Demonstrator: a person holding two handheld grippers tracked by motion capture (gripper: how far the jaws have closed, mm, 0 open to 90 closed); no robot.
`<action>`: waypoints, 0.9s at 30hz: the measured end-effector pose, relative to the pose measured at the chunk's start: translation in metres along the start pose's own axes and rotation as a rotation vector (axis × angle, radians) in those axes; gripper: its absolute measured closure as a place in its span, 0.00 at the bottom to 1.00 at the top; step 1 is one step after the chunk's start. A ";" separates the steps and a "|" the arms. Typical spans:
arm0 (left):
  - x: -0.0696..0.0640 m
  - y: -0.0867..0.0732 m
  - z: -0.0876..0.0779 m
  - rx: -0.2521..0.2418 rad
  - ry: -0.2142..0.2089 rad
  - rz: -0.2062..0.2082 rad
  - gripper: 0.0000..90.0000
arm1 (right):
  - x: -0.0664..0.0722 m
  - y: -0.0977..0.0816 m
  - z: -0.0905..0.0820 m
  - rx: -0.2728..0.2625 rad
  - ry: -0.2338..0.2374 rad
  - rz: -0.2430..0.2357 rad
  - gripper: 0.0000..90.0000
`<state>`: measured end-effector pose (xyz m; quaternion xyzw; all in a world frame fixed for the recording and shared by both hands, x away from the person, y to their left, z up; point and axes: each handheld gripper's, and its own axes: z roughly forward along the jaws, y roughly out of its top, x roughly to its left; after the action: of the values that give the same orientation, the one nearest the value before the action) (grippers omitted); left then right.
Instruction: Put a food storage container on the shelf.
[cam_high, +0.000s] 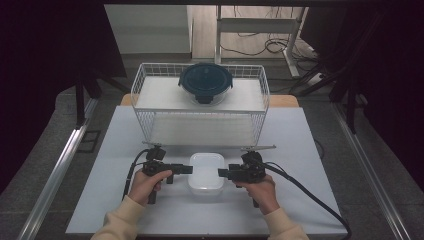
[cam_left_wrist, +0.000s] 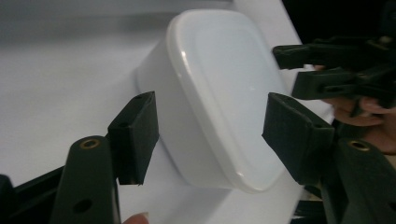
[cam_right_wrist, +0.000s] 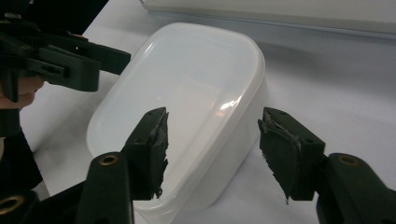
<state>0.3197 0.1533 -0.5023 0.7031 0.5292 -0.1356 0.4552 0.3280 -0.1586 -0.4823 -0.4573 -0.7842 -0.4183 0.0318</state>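
Two grippers flanking one white lidded box (cam_high: 206, 171), set near the front edge of the desk (cam_high: 110, 200), midway between its left and right edges. Lid on, contents hidden behind milky plastic, so impossible to say whether full or empty. Left gripper (cam_high: 187, 169) level at the box's left side, right gripper (cam_high: 222, 173) level at its right side, both pointing inward. Seen from the left gripper view, fingers (cam_left_wrist: 135, 135) parted with the box's end between them, pads clear of the plastic; same from the right gripper view, fingers (cam_right_wrist: 152, 149) spread astride the other end, not pressing. Judged from this: approach about done, grasp not yet made, lifting and placing all left to do. Further back, toward the desk's rear edge, a white wire basket (cam_high: 200, 112) with an upper shelf, carrying a round dark-lidded container (cam_high: 205, 82), also closed, contents not readable. Lower level of the basket apparently bare, perhaps the destination.
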 end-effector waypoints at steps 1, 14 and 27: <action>0.002 0.000 0.000 0.009 0.002 0.009 0.41 | 0.000 0.000 0.001 0.004 0.003 0.008 0.48; 0.005 -0.002 0.009 0.030 -0.071 -0.014 0.59 | -0.003 -0.002 0.008 0.024 0.053 0.051 0.59; -0.005 -0.005 -0.002 0.003 -0.066 -0.003 0.82 | -0.006 -0.005 -0.007 -0.003 0.090 0.148 0.79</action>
<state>0.3124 0.1522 -0.5003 0.6980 0.5150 -0.1600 0.4712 0.3256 -0.1687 -0.4833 -0.4946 -0.7455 -0.4359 0.0972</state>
